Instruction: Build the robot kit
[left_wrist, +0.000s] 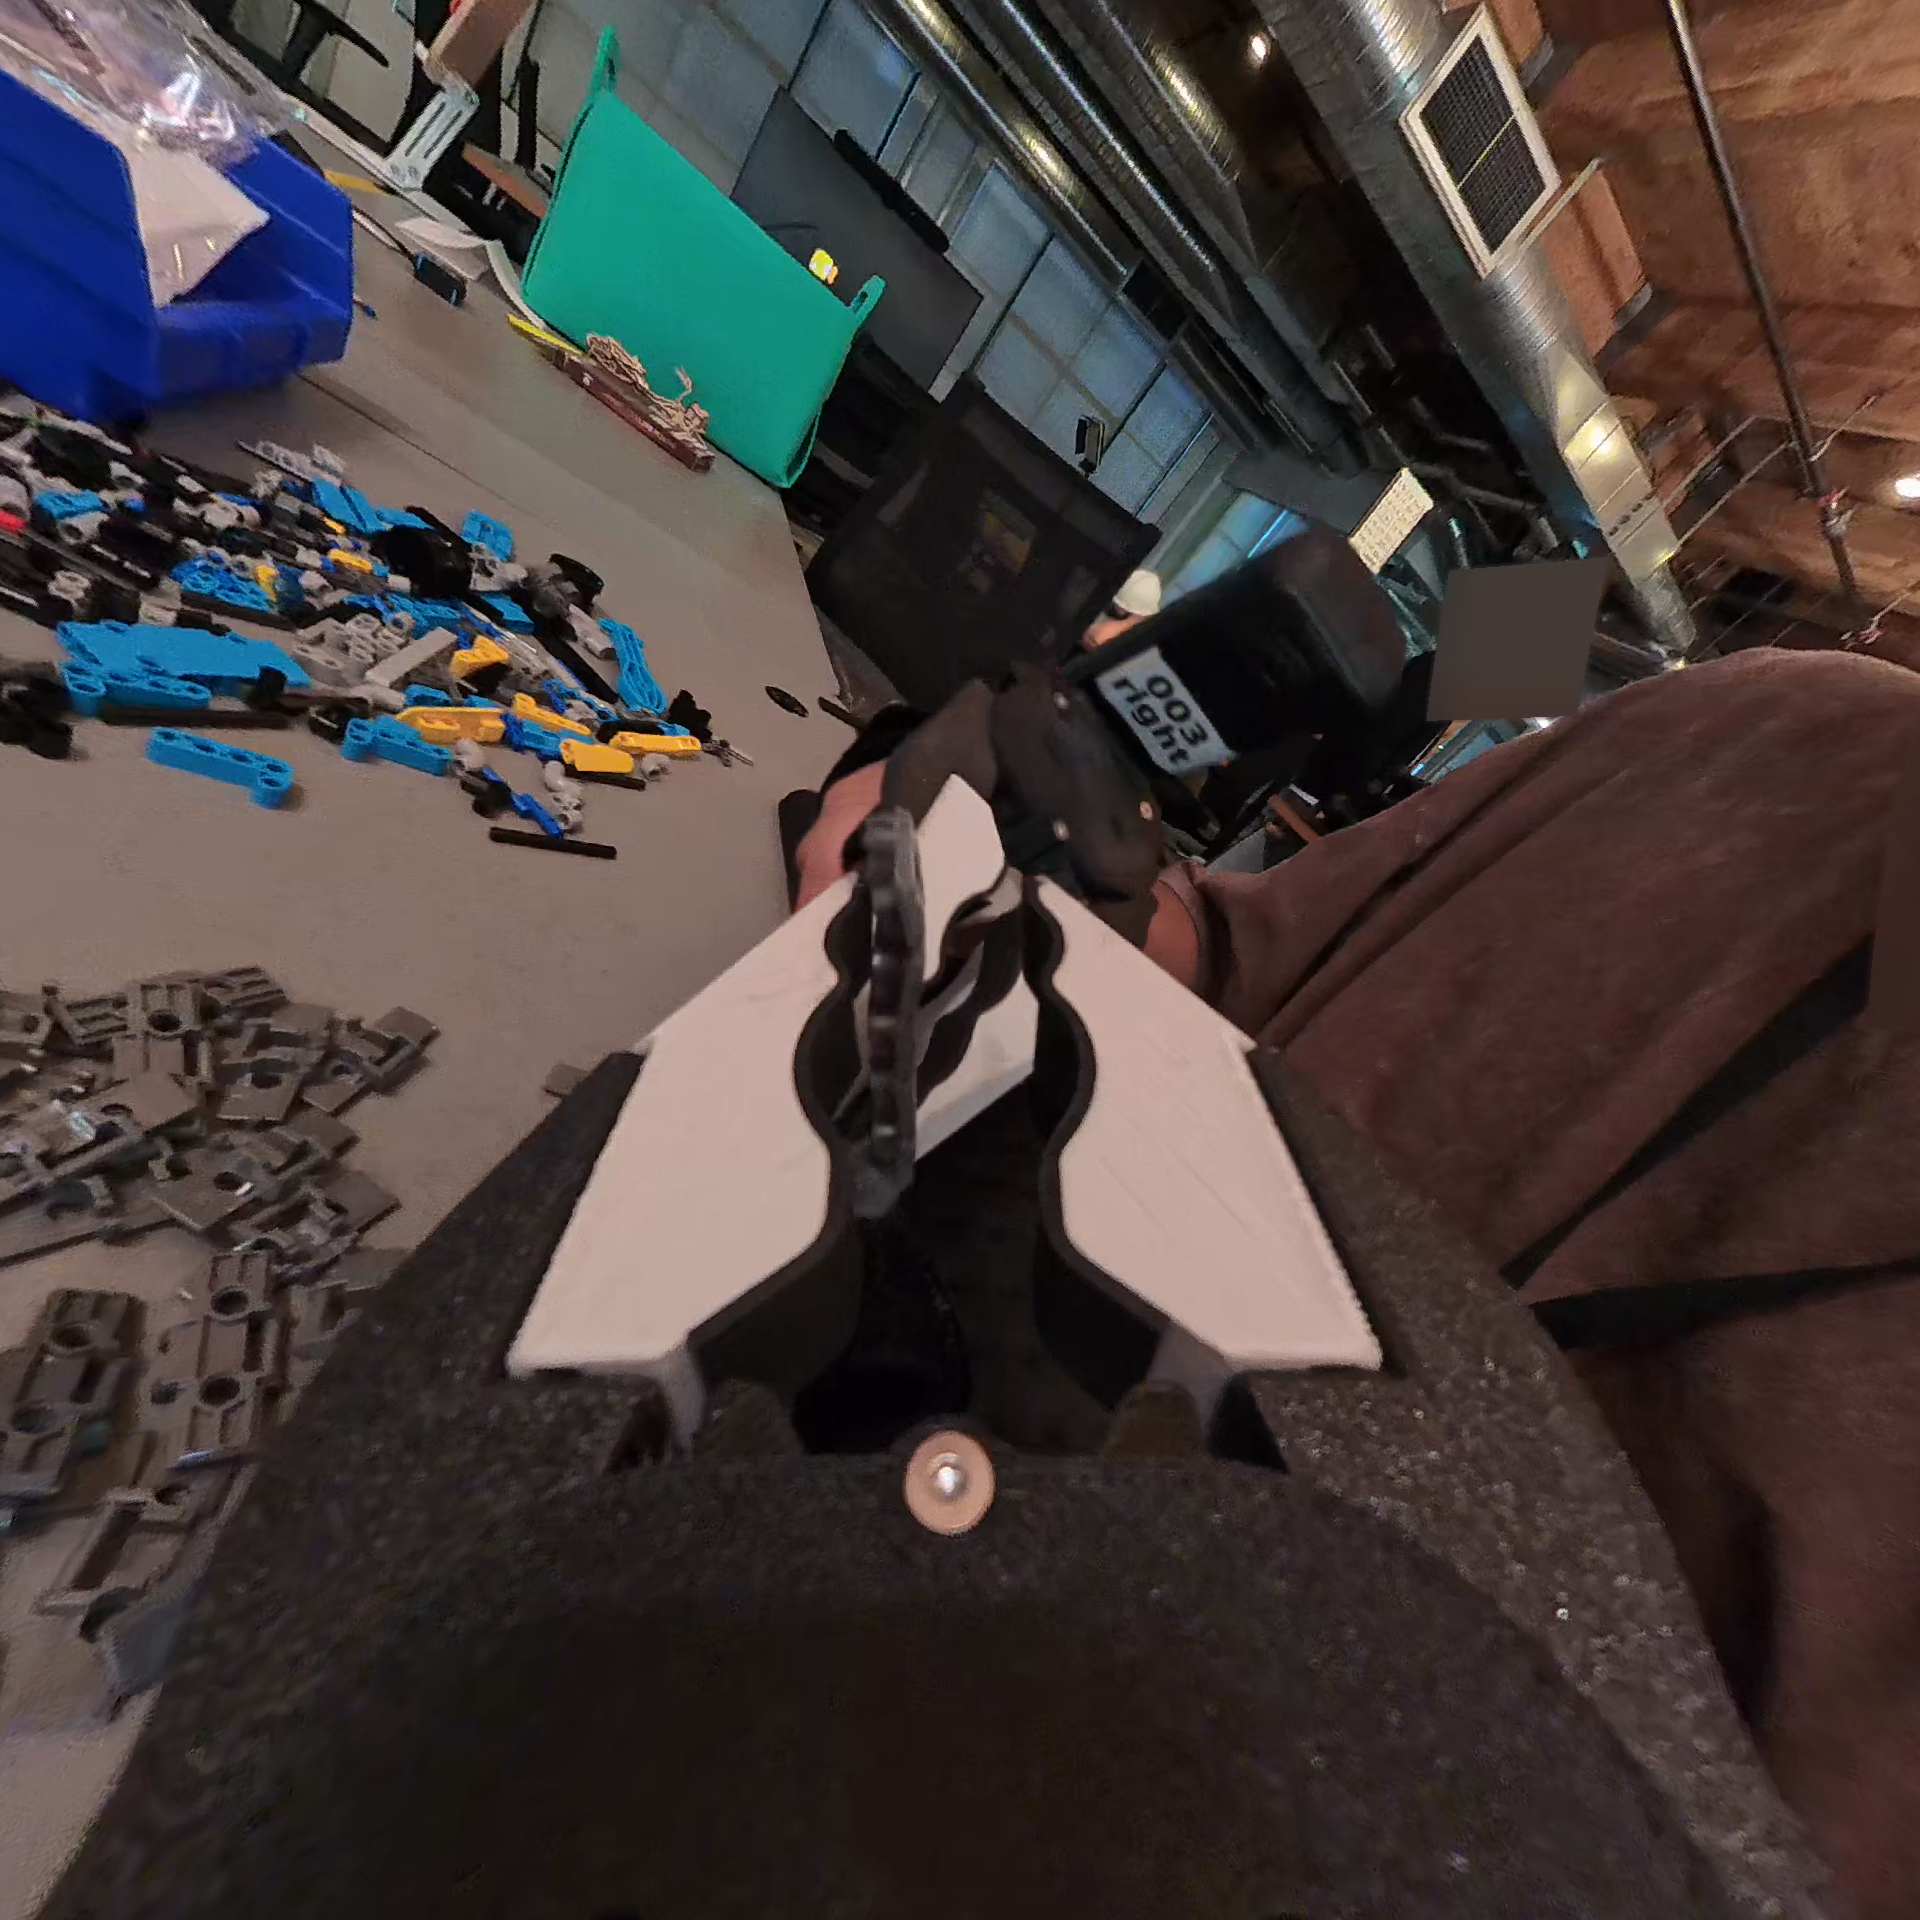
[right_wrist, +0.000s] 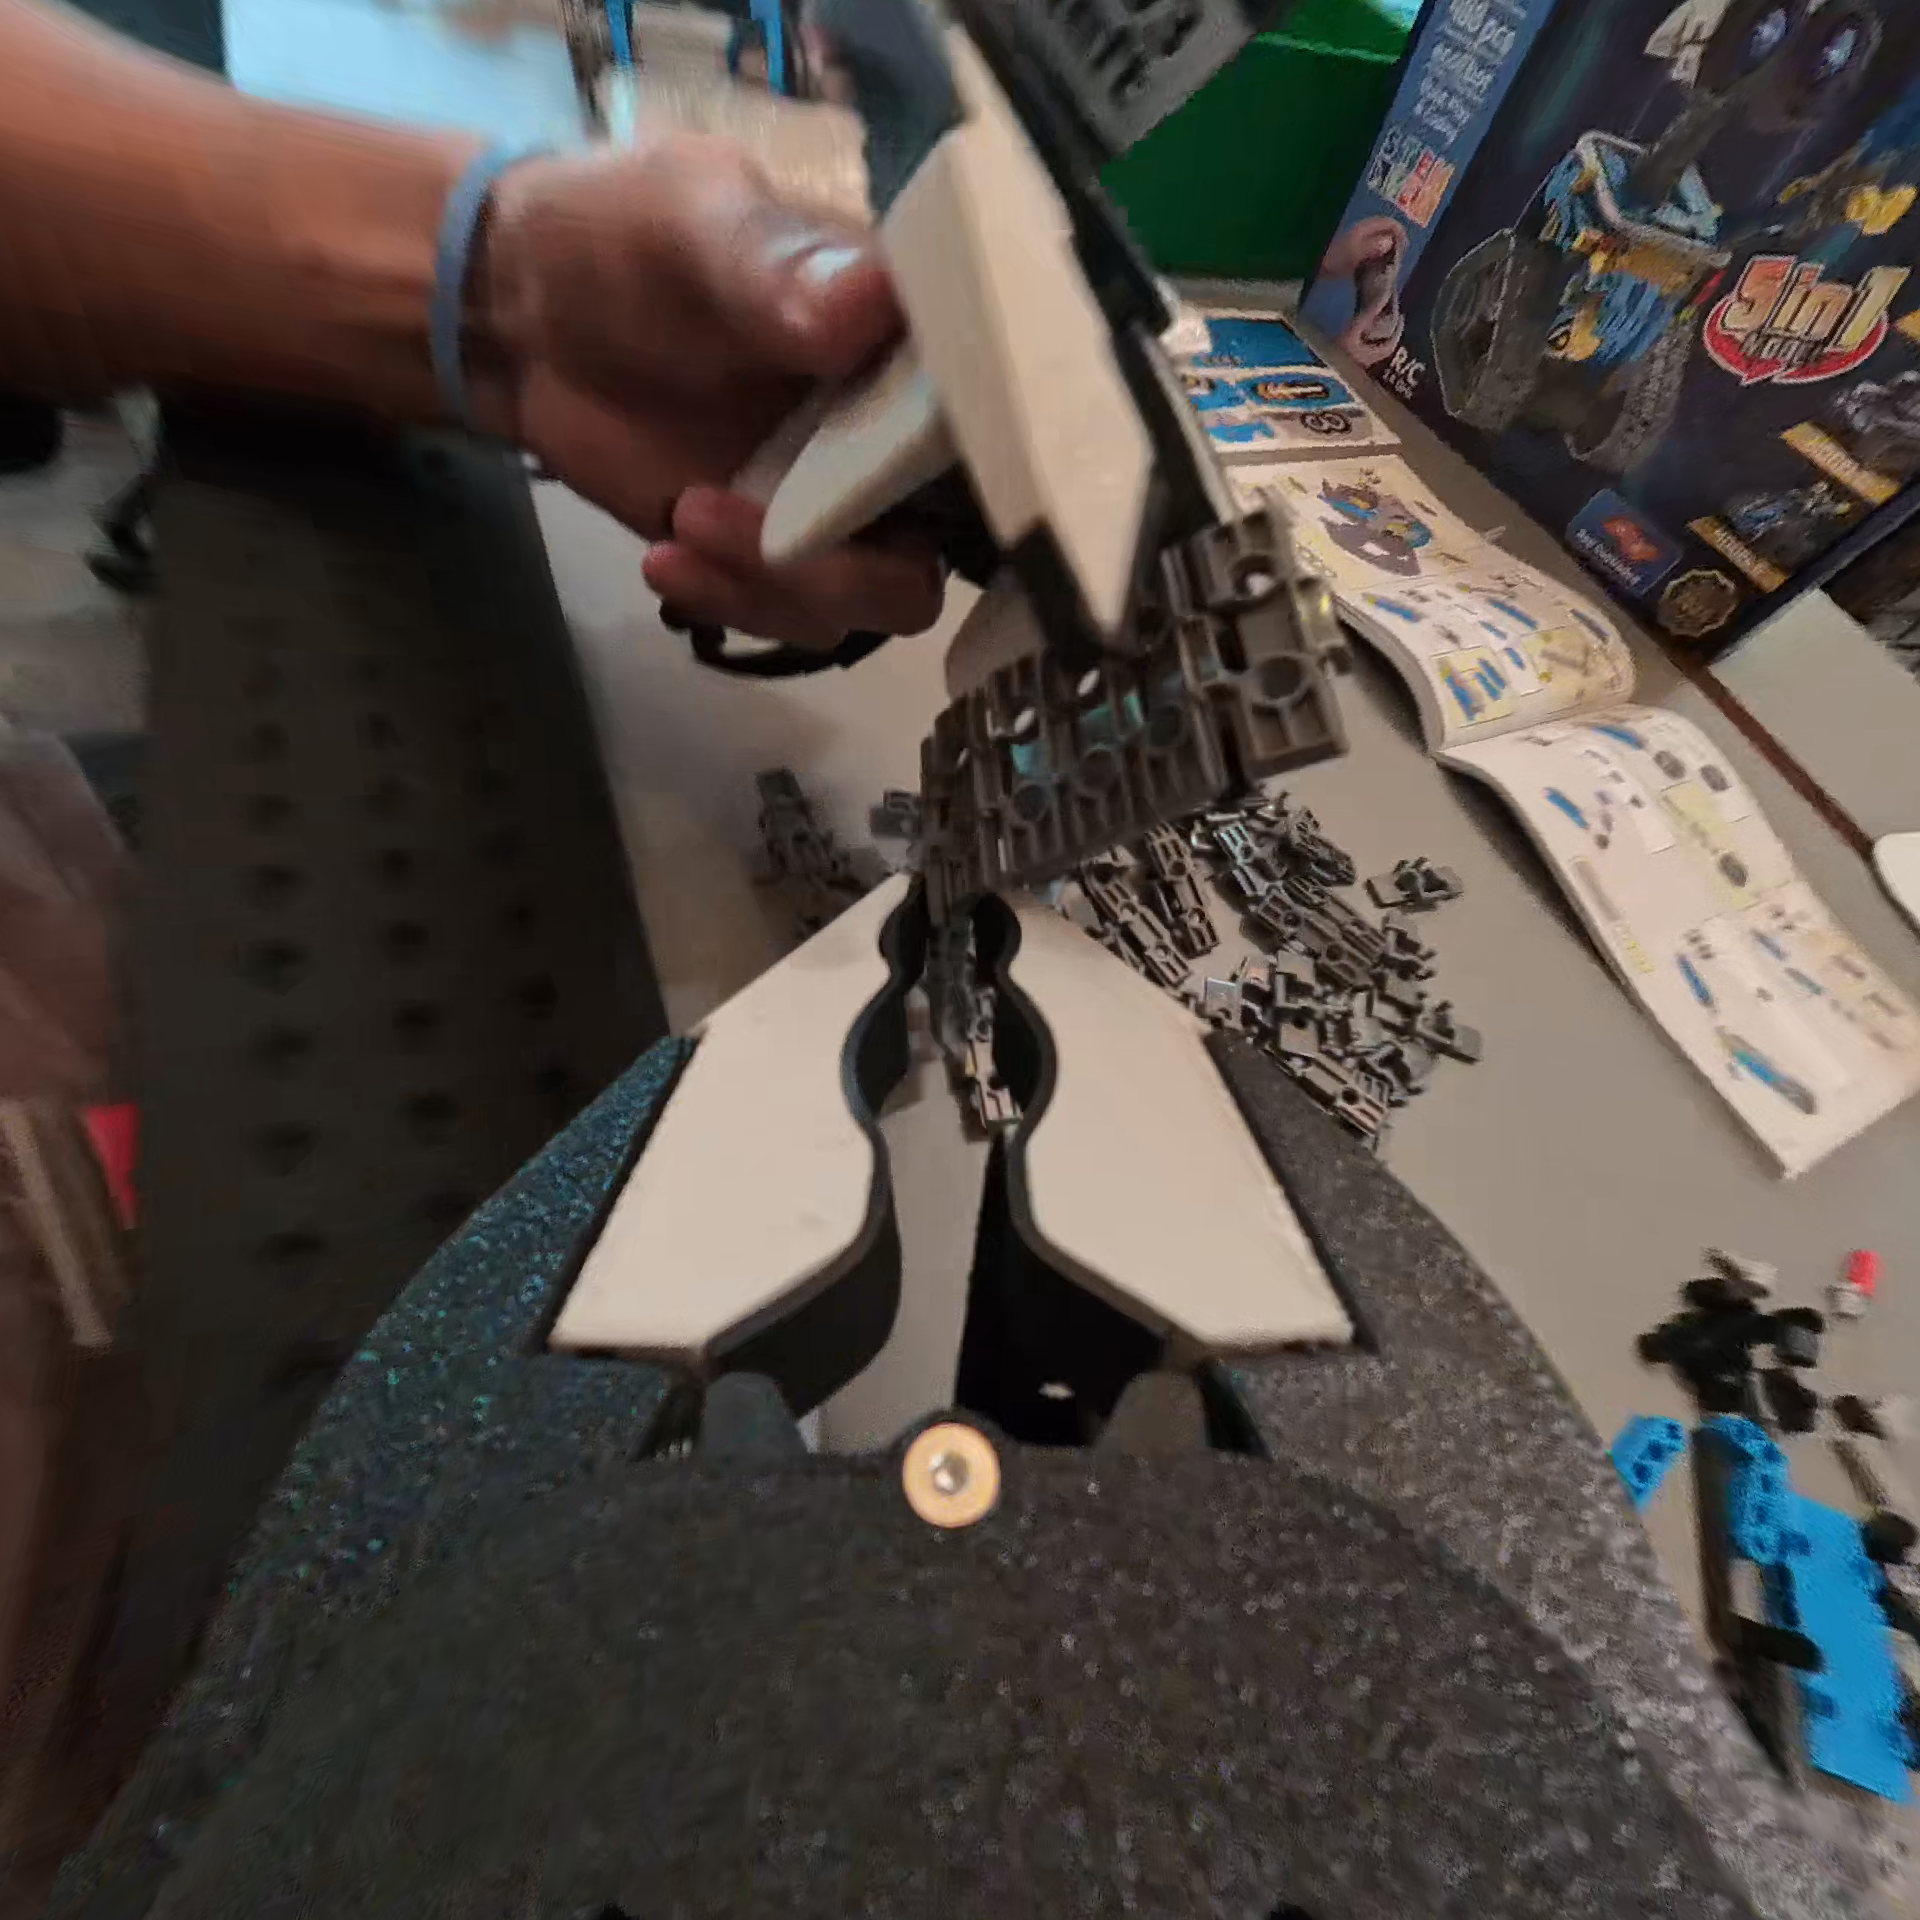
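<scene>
My left gripper (left_wrist: 940, 899) has white fingers with black pads. A dark grey track strip (left_wrist: 891, 987) made of linked pieces runs edge-on between them, against the left pad, and it is held off the table. In the right wrist view the same strip (right_wrist: 1101, 758) hangs from the left gripper (right_wrist: 1117, 623), which a hand (right_wrist: 675, 343) holds, down into my right gripper (right_wrist: 961, 909). The right gripper's jaws are closed narrowly on the strip's lower end. The right gripper (left_wrist: 971, 883) shows just beyond the strip in the left wrist view.
Loose grey track links (right_wrist: 1299, 956) lie in a pile on the grey table (left_wrist: 416, 883), also in the left wrist view (left_wrist: 177, 1122). Blue, yellow and black pieces (left_wrist: 312, 644), a blue bin (left_wrist: 156, 270), an open booklet (right_wrist: 1558, 727) and a toy box (right_wrist: 1662, 312) stand around. Across from one pair of fingers to the other is roughly 7 centimeters.
</scene>
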